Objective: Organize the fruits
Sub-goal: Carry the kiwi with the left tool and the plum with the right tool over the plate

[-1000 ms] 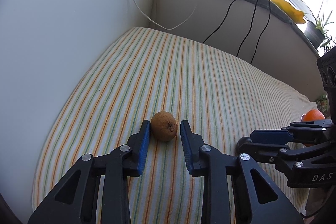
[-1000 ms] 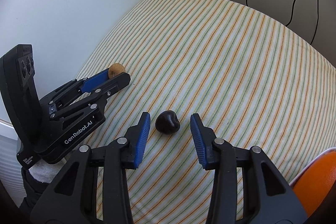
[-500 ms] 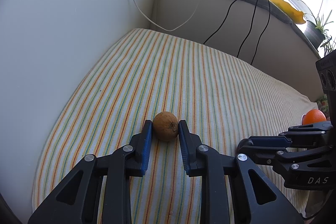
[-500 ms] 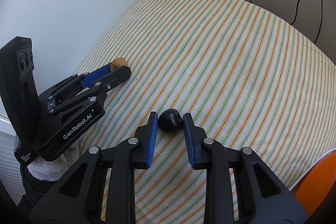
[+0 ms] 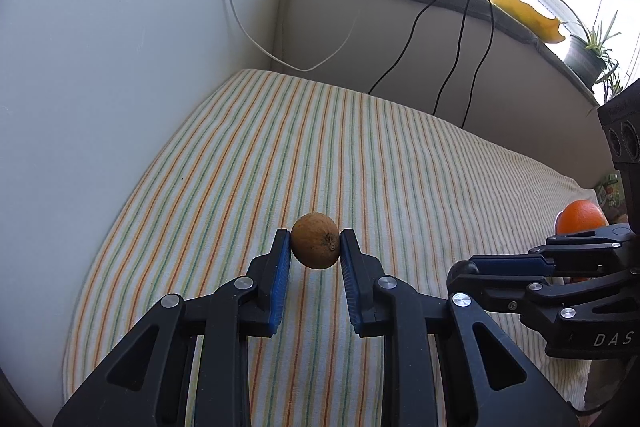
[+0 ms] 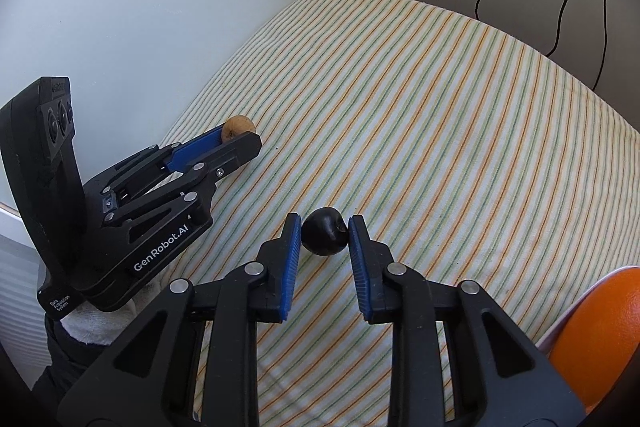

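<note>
Fruits were the whole job, and at that point I had one in each hand: the left gripper (image 5: 315, 247) was clamped on a small brown fruit (image 5: 315, 246) at the lower middle of its frame, and the right gripper (image 6: 325, 231) was pinched on a small dark fruit (image 6: 324, 231), also lower middle of its own view. Right jaws had just been closing, with the dark fruit between them, and both sets of blue pads looked snug against the skin. My take on doing this bit well: both fruits sat way out at the pad tips, so lift slow and straight off the striped sheet (image 5: 360, 155), no twisting, or they'd probably squirt out and roll. Also don't squeeze harder, since these looked soft enough to bruise. Pose-wise, both grippers were angled down toward the sheet, side by side and near each other, the left one showing at the left edge of the right view. An orange (image 5: 580, 217) sat at the right edge of the left frame, presumably where things were headed.
</note>
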A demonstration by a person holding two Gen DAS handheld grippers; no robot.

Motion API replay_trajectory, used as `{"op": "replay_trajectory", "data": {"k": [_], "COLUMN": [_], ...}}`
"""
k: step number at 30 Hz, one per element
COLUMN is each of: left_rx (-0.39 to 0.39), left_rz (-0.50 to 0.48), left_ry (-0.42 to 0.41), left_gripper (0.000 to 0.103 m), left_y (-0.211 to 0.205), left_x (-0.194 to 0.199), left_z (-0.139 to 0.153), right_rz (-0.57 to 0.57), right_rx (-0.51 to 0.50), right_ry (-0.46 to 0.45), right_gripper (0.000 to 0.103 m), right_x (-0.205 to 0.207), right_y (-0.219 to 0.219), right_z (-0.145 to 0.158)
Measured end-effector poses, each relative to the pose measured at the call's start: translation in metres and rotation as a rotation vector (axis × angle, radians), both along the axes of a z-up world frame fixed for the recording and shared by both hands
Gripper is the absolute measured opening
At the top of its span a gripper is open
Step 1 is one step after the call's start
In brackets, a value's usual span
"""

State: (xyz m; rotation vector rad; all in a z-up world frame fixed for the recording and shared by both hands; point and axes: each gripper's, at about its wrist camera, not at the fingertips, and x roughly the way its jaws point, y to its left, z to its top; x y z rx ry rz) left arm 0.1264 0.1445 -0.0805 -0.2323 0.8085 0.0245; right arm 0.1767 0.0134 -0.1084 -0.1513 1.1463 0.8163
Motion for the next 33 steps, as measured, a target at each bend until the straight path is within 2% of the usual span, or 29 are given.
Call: {"op": "replay_trajectory", "data": {"k": [8,16,26,33], "left_rx": [-0.001,0.0,0.002,0.001], "left_rz": [-0.044,-0.098,-0.186,-0.253], "left_ry": [-0.048,-0.089,-0.131,-0.142], "left_gripper": [0.023,0.023,0.023,0.023], "left_y": [-0.022,-0.048,-0.092,-0.123], "left_x": [-0.014,-0.024,-0.03,-0.034], "left_z": [0.02,0.036,0.052,0.057], "right_rz": [0.003,-0.02,-0.108,-0.198], "right_rx": [0.044,0.096,0.158,0.173], "right_ry": [-0.042,-0.097,-0.176,-0.21], "right_gripper": [0.025,0.025,0.025,0.025], "right_x": [-0.016,-0.029,-0.04,-0.048], "right_y": [-0.024,-0.066,-0.133,-0.19], "right_z": [0.024,0.051,0.08,0.087]}}
